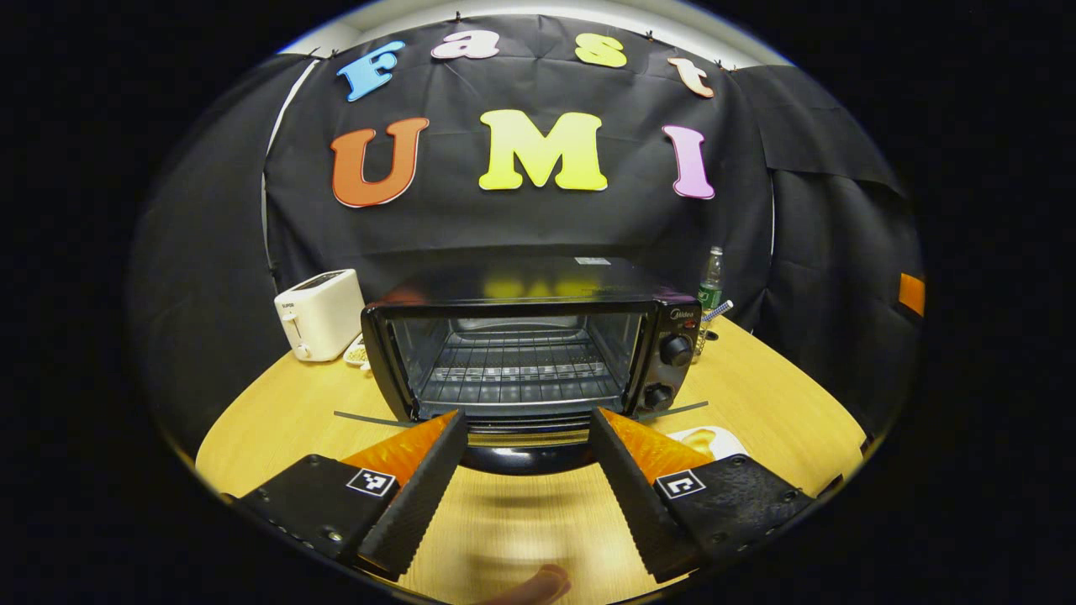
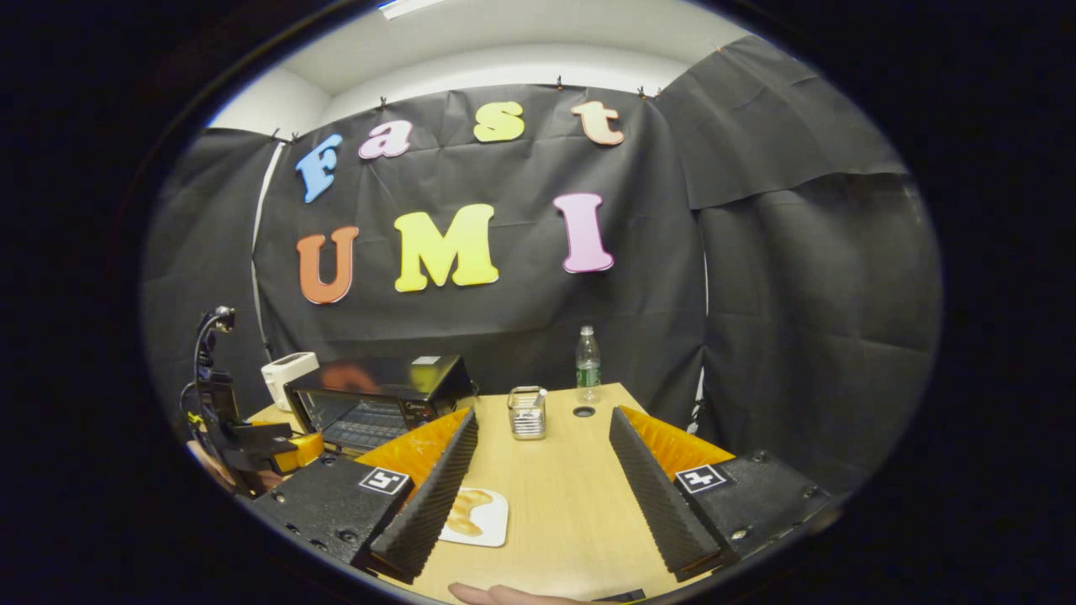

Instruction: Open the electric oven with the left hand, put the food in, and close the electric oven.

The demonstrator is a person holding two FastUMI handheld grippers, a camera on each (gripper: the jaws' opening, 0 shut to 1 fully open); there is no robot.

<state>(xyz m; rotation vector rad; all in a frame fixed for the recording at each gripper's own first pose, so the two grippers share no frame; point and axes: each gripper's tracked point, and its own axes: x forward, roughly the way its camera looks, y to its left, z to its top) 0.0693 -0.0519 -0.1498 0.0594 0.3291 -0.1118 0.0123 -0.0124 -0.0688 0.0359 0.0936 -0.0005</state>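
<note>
Facing open oven [image 1: 521, 353], left tool [image 1: 528, 454] spread.

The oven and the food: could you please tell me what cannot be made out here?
- Oven door: left gripper view, its front edge is hidden between the left gripper's fingers.
- Food on the white plate: right gripper view, partly covered by the right gripper's finger; its kind is unclear.
- Oven knob markings: too small.

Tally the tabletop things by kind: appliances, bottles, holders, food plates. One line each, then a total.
Appliances: 2, electric oven and toaster
Bottles: 1, bottle
Holders: 1, wire holder
Food plates: 1, plate of food
Total: 5
</note>
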